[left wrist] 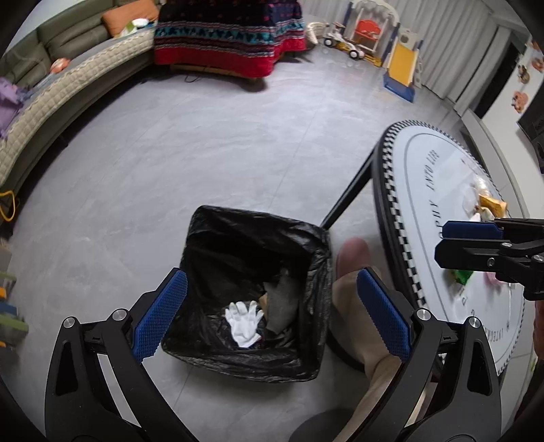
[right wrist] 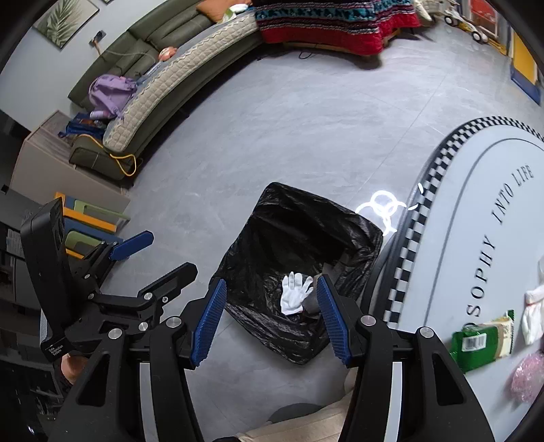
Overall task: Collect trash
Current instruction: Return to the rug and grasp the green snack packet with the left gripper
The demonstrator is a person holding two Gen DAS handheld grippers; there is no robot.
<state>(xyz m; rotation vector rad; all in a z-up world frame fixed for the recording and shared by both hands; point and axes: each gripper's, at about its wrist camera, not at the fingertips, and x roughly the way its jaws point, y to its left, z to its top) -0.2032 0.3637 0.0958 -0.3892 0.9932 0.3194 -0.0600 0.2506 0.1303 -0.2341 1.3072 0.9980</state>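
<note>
A bin lined with a black bag (left wrist: 251, 234) stands on the grey floor beside a round table (left wrist: 438, 159). A white glove (left wrist: 243, 323) and grey scraps lie inside it; the glove also shows in the right wrist view (right wrist: 295, 295). My left gripper (left wrist: 272, 312) is open and empty above the bin. My right gripper (right wrist: 272, 319) is open and empty, also above the bin (right wrist: 306, 238); it shows in the left wrist view (left wrist: 442, 243) over the table. Trash lies on the table: a green packet (right wrist: 482, 340), a white wrapper (right wrist: 533, 312), a pink bag (right wrist: 528, 377).
A curved sofa (right wrist: 163, 68) with a purple backpack (right wrist: 108, 91) runs along the far left. A patterned red blanket (left wrist: 227, 30) and children's toys (left wrist: 370, 30) stand at the back. Coloured stools (right wrist: 88, 217) sit to the left. The person's leg (left wrist: 360, 306) is beside the bin.
</note>
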